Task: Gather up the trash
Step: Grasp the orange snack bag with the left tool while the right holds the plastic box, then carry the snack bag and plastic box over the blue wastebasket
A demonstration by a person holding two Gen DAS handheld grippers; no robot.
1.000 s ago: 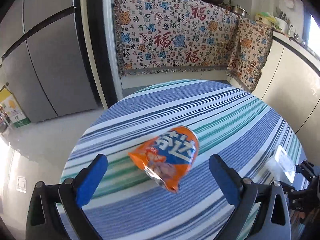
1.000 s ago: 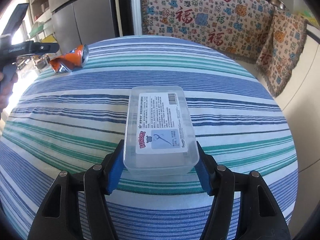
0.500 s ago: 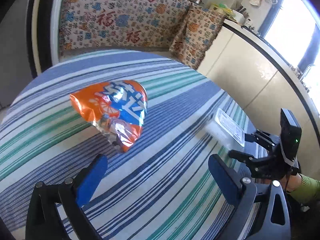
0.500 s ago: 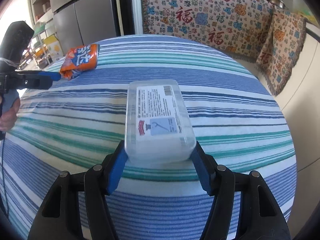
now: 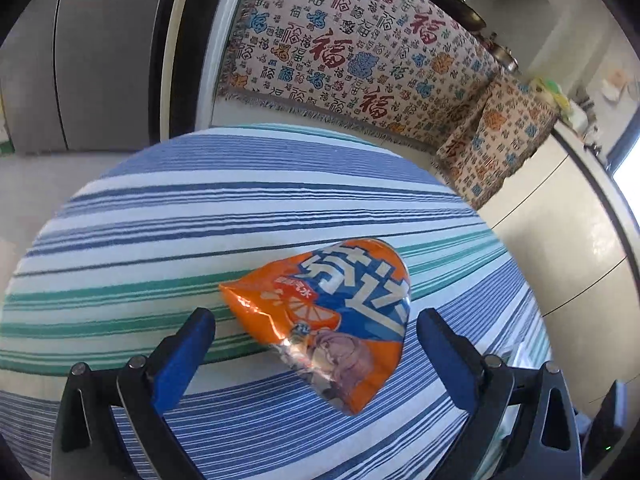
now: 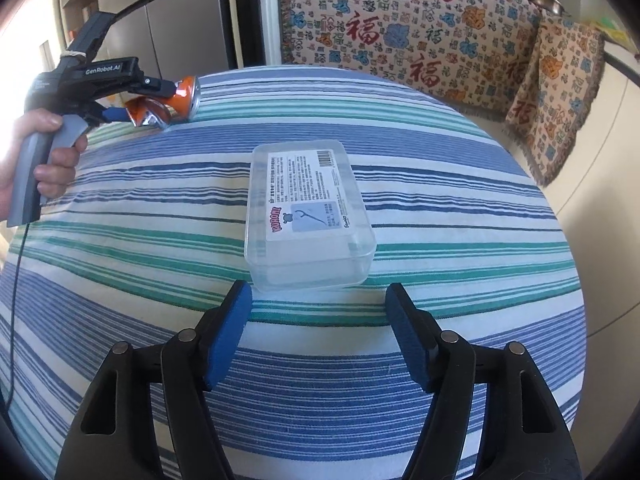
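A crushed orange soda can (image 5: 332, 320) lies on the round table with the blue and green striped cloth (image 5: 200, 216). My left gripper (image 5: 316, 332) is open, its blue pads on either side of the can without touching it. The can also shows in the right wrist view (image 6: 168, 106), beside the left gripper (image 6: 116, 114). A clear plastic box with a white label (image 6: 308, 212) rests on the cloth. My right gripper (image 6: 318, 308) is open and empty, just in front of the box's near end.
A patterned cloth (image 5: 360, 60) hangs over the counter behind the table, with pans on top. A grey fridge (image 5: 80, 52) stands at the left. White cabinets (image 5: 568, 240) run along the right. The table edge drops off close to the can.
My right gripper opened, let go of the clear box and drew back a little. My left gripper swung back and closed in around the crushed can, still open.
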